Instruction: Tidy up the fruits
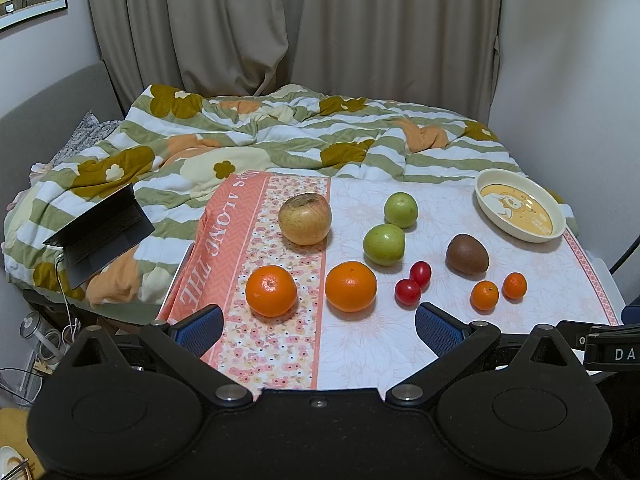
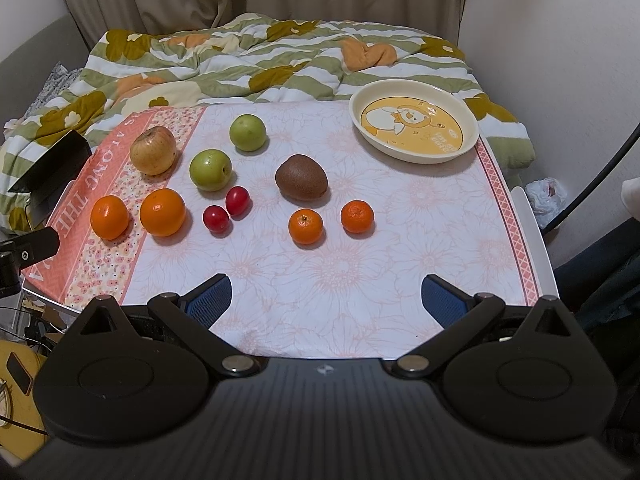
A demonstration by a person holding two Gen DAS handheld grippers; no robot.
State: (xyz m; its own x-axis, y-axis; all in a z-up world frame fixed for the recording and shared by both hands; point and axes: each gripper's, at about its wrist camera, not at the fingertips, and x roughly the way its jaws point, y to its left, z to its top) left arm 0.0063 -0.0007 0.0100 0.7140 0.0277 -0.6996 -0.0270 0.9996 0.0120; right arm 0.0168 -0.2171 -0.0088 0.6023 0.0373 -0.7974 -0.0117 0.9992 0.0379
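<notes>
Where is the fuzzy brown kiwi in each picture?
Left wrist view: the kiwi sits right of centre, below and left of the duck plate.
Right wrist view: the kiwi sits near the middle, below and left of the duck plate.
Shared landmark: the two small tangerines lie just in front of it.

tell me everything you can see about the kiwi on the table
The kiwi is a single whole fruit, egg-shaped, with dull brown fuzzy skin, uncut. It lies on its side on the pale floral tablecloth, touching nothing else. It sits near the middle of the spread: two small mandarins in front of it, two green apples to its left, and the empty cream plate beyond it to the right. Neither gripper is near it.
</notes>
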